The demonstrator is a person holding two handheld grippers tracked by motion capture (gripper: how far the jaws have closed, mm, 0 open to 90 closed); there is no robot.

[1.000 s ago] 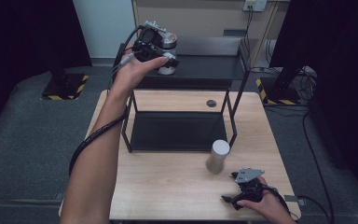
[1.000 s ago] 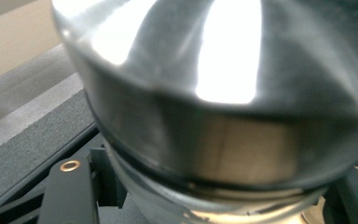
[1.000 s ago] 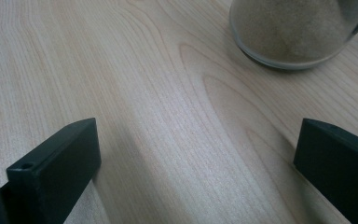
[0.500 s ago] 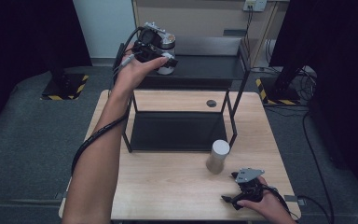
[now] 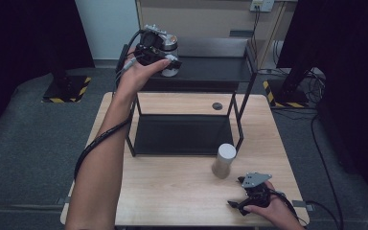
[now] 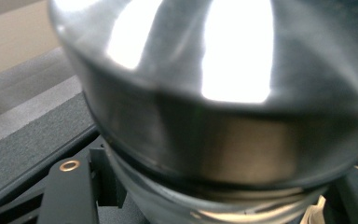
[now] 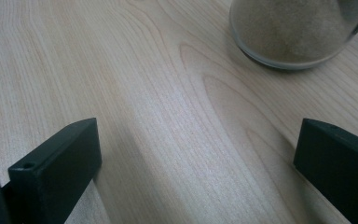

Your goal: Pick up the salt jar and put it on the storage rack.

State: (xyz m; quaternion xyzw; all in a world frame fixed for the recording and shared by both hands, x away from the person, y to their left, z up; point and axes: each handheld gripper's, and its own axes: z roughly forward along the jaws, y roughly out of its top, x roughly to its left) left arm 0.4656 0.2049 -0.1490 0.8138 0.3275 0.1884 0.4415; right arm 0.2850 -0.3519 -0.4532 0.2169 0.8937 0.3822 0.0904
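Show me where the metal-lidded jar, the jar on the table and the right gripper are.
metal-lidded jar (image 5: 171,50), high view, its shiny lid
jar on the table (image 5: 223,162), high view, its side
right gripper (image 7: 196,158), right gripper view, gap between jaws

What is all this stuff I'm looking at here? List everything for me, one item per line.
Metal-lidded jar: one, silvery lid over a glass body, at the left end of the rack's top shelf, clamped in the left gripper.
Jar of sandy powder: one, pale beige with a light lid, upright on the table in front of the rack.
Rack: one, black metal frame with two dark shelves, at the back of the table.
Table: one, light wood.
Small round disc: one, dark, on the table under the top shelf.
Floor: grey carpet.
Left gripper: one, black, raised to the top shelf.
Right gripper: one, black, jaws open, low at the table's near right corner.
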